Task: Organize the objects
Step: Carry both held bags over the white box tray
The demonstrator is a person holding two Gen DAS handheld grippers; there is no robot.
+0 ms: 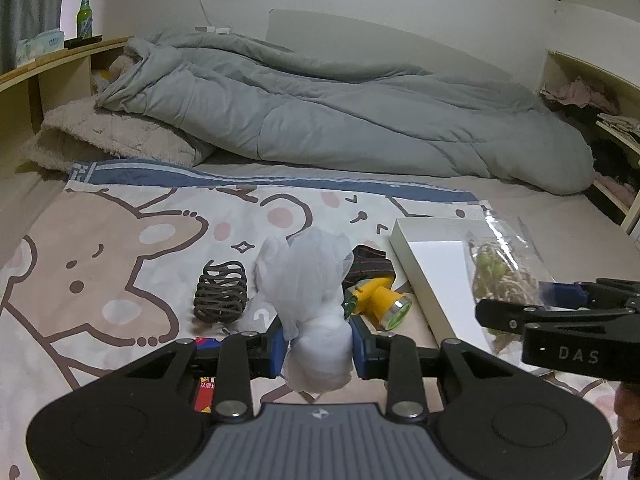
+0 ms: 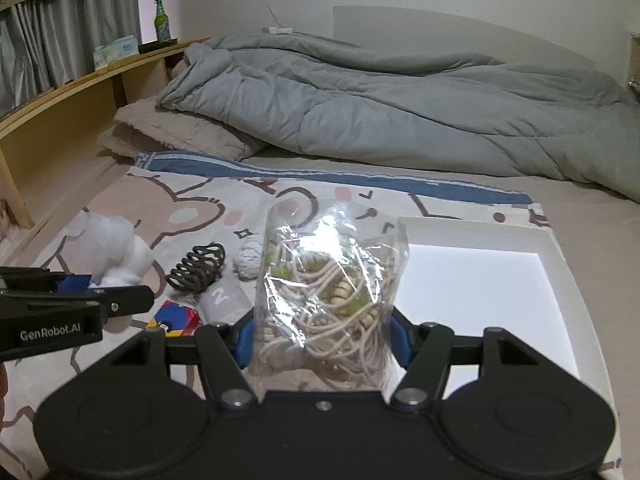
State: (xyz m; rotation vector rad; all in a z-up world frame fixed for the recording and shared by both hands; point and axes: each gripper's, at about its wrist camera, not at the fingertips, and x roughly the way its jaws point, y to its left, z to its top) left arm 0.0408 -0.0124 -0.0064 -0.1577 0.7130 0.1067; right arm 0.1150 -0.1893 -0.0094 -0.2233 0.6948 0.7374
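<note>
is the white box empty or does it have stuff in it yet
Empty. The white box shows only its bare white bottom; the bag of cord is held in the right gripper, in front of it.

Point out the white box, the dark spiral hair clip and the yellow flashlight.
white box (image 2: 476, 280), right wrist view, bare inner floor
dark spiral hair clip (image 1: 221, 293), left wrist view, coil middle
yellow flashlight (image 1: 378, 295), left wrist view, yellow body

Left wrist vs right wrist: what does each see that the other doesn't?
Only the left wrist view shows the yellow flashlight and the dark striped cloth behind it. Only the right wrist view shows the grey rolled sock and the curtains. Both show the white mesh bundle in the left gripper, the bag of cord in the right gripper, the hair claw, the white tray and the green bottle.
</note>
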